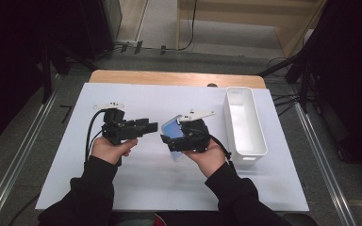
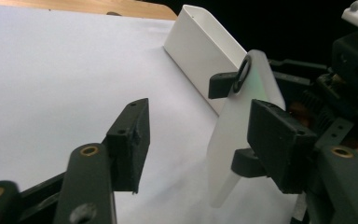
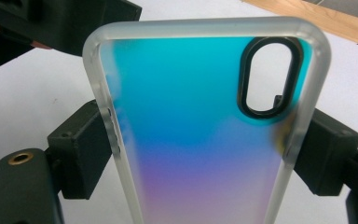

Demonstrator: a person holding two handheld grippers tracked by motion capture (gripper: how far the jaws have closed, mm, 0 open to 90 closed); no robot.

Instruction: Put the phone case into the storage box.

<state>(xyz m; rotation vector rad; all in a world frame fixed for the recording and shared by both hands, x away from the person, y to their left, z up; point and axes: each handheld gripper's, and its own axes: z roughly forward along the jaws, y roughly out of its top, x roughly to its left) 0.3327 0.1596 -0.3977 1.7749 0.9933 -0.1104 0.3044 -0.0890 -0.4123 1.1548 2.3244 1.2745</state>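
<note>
phone case (image 3: pixel 200 135) sits clamped in the right gripper (image 3: pixel 205 154), left of the white bin (image 1: pixel 244 123). left gripper (image 2: pixel 200 140) has let go, jaws apart; binning remains.

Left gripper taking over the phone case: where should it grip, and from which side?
Grip the phone case across its long frosted side edges, probably on the free end away from the right gripper. Approach from the left gripper's side; avoid the camera cutout. Its flat faces look slippery.
</note>
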